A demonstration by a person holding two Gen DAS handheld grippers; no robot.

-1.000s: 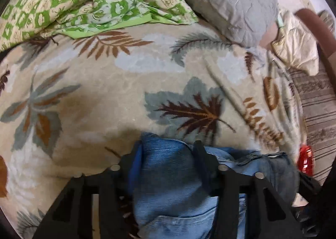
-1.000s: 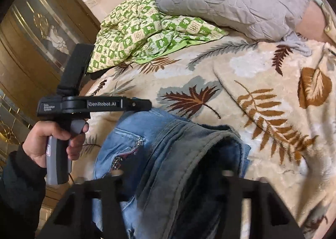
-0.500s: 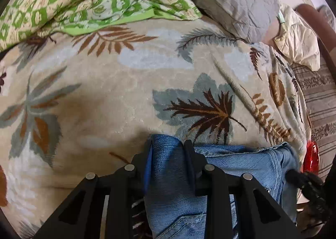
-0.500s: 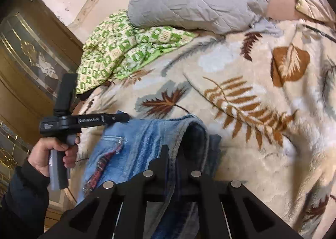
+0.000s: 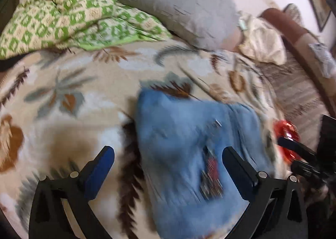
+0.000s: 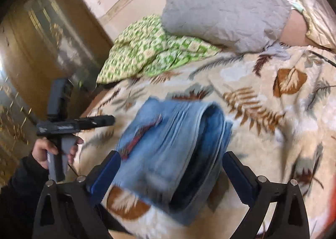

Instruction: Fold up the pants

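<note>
Here the leaf-print bedspread (image 5: pixel 88 83) carries everything, with a grey quilted pillow (image 5: pixel 178 1) and a green checked blanket (image 5: pixel 69 12) piled along its far edge. The folded blue jeans (image 5: pixel 184 144) lie toward the near edge, well apart from both piles. Their long axis runs from the near edge toward the pillow, and in the right wrist view the rolled, open end of the fold faces the right-hand side, the embroidered pocket the left. The left gripper (image 5: pixel 168 155) is opening, its blue pads apart, the denim lying below and ahead of them, untouched. The right gripper (image 6: pixel 171 160) is opening too, its fingers straddling the bundle's near end without pressing it. Both look about equally near; my guess is the fold is nearly finished, so any further tuck would start from this near end
</note>
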